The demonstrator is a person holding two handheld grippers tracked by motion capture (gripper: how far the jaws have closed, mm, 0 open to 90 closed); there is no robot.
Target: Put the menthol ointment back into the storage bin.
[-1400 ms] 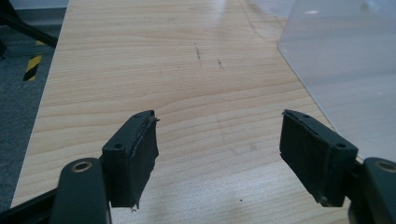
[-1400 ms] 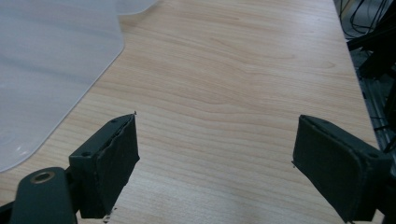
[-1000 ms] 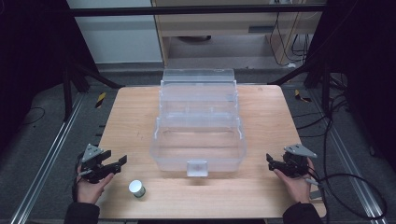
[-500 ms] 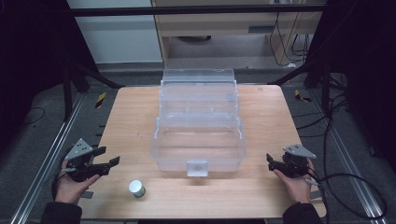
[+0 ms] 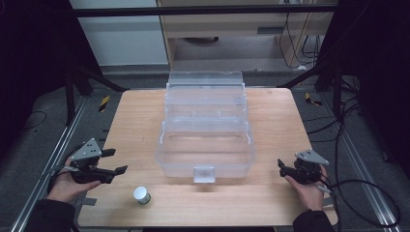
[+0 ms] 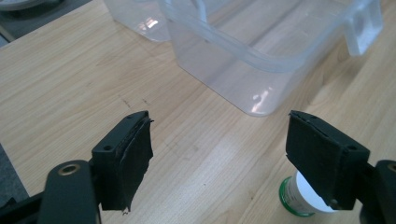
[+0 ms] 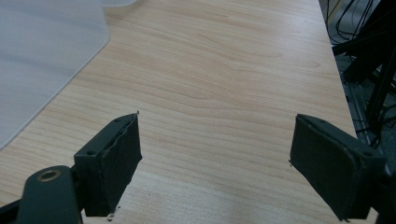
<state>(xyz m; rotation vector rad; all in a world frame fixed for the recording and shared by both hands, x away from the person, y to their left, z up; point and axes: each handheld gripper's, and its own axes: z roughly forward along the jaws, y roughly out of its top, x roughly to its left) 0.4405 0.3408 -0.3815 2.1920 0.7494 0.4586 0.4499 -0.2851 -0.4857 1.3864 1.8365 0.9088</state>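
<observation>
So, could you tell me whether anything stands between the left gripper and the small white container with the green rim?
Nothing visible does. The left gripper, jaws just opened and empty, hangs at the table's left edge; only bare wood separates it from the small white container. The clear plastic box sits farther off, to the side.

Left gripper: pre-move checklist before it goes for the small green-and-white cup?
1. Left gripper fingers open, nothing between them; they have just been opening: ok.
2. Small cup upright on the table: ok.
3. Cup apart from the clear bin: ok.
4. Cup centred between the fingers: not ok, it sits behind one finger in the left gripper view.
5. Right gripper away from the cup: ok.
</observation>
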